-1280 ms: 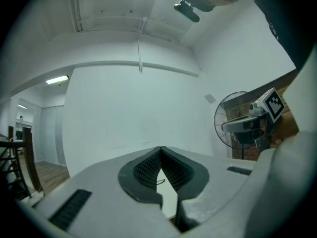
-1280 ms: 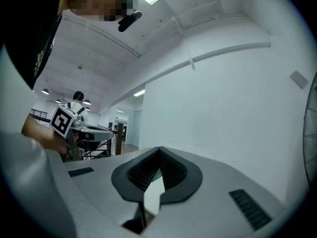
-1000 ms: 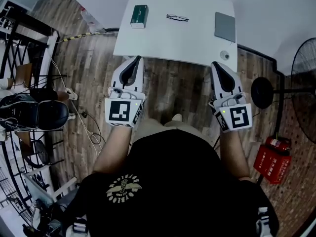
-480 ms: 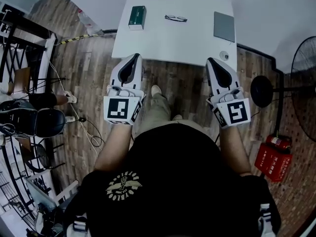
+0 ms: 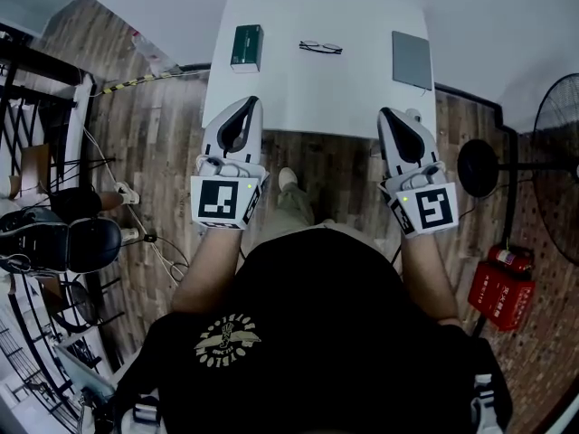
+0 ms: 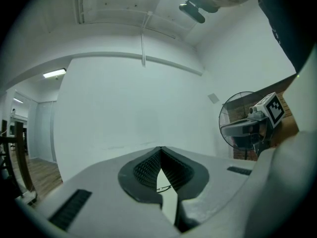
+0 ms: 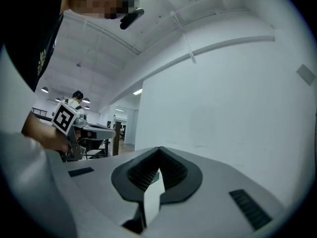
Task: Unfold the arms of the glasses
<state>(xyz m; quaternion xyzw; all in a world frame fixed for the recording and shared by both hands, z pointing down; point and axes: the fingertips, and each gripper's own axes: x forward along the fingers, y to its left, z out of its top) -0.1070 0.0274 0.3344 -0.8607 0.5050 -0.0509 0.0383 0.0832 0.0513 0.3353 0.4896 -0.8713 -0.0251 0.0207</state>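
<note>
Black glasses [image 5: 321,48] on table [image 5: 289,93], well beyond closed left claw [image 5: 249,104] and closed right claw [image 5: 387,113]

Open tabletop [image 5: 317,93] round glasses [image 5: 321,48], between green box [image 5: 246,47] and grey pad [image 5: 412,60]

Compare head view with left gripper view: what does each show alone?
Head view only: green box, grey pad, red canisters. Left gripper view only: ceiling lights. Both: glasses on the white table, the fan, the right claw, the shut left claw.
</note>
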